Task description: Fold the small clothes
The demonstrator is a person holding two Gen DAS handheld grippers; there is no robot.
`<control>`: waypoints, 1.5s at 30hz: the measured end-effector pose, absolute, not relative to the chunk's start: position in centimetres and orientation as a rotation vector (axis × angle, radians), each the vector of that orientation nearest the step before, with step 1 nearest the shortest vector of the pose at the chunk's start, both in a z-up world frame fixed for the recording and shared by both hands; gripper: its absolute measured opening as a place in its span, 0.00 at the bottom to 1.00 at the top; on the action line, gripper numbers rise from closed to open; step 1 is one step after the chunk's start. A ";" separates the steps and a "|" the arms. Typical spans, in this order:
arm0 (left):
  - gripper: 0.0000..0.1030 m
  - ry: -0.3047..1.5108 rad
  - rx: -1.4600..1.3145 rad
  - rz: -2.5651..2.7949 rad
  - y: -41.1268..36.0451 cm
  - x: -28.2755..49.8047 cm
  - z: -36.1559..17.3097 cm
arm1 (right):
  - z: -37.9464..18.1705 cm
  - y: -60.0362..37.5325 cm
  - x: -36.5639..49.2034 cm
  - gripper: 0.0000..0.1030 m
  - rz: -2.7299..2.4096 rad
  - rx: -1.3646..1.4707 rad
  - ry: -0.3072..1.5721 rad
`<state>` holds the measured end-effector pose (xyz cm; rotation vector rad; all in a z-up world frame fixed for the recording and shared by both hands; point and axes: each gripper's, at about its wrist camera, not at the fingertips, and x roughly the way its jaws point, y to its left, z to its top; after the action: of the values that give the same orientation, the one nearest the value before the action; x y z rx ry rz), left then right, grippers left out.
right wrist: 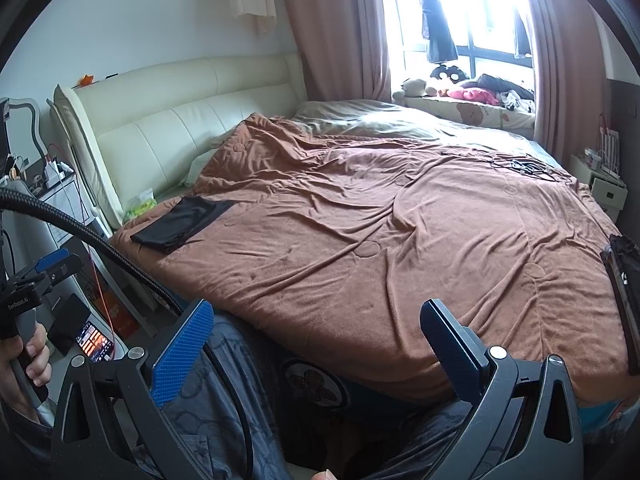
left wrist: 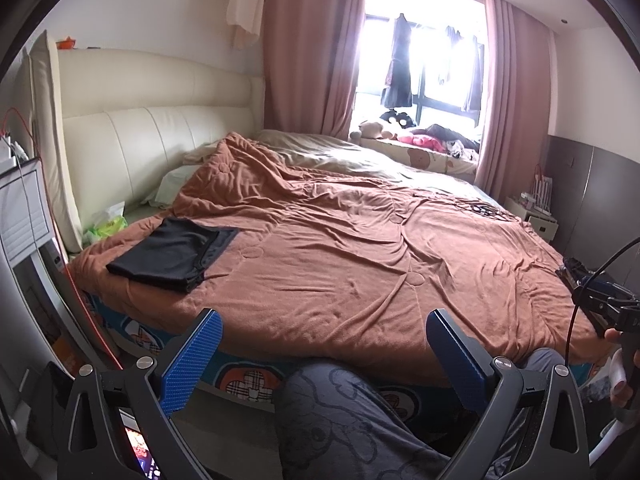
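A folded black garment (left wrist: 172, 254) lies on the brown blanket (left wrist: 360, 264) at the bed's near left corner; it also shows in the right wrist view (right wrist: 182, 224). Another dark garment (right wrist: 624, 280) lies at the bed's right edge. My left gripper (left wrist: 324, 364) is open and empty, held before the bed's near edge above my knee. My right gripper (right wrist: 316, 356) is open and empty, also before the near edge. Each gripper shows at the edge of the other's view, the right one (left wrist: 600, 300) and the left one (right wrist: 44, 272).
A cream padded headboard (left wrist: 160, 140) stands at the left. A green tissue pack (left wrist: 106, 226) lies by it. Cables (left wrist: 480, 208) lie on the far right of the blanket. A window seat (left wrist: 420, 148) holds toys. A lit phone (right wrist: 94, 340) and a nightstand are at the left.
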<state>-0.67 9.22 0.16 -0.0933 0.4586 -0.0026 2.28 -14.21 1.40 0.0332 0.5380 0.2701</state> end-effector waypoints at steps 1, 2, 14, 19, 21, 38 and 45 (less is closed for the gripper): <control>1.00 0.457 -0.093 -0.002 9.2 -0.7 0.2 | 1.5 -14.2 2.2 1.00 0.270 0.032 0.536; 1.00 0.455 -0.094 -0.003 9.2 -0.8 0.3 | 1.6 -14.2 2.1 1.00 0.269 0.032 0.533; 1.00 0.441 -0.089 0.001 9.0 -1.7 0.7 | 1.6 -14.5 1.2 1.00 0.271 0.033 0.517; 1.00 0.436 -0.083 0.001 8.9 -2.3 0.8 | 1.6 -14.5 0.9 1.00 0.272 0.031 0.513; 1.00 0.434 -0.082 0.001 8.9 -2.6 0.8 | 1.5 -14.4 0.8 1.00 0.272 0.028 0.513; 1.00 0.422 -0.077 -0.006 9.0 -3.9 1.0 | 1.4 -13.9 0.0 1.00 0.269 0.017 0.513; 1.00 0.407 -0.070 -0.007 8.9 -4.8 1.3 | 1.5 -13.6 -0.8 1.00 0.263 0.018 0.507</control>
<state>-4.78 8.91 1.26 -0.0695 0.4072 -0.0072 -0.77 -13.64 1.48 0.0182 0.5068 0.2628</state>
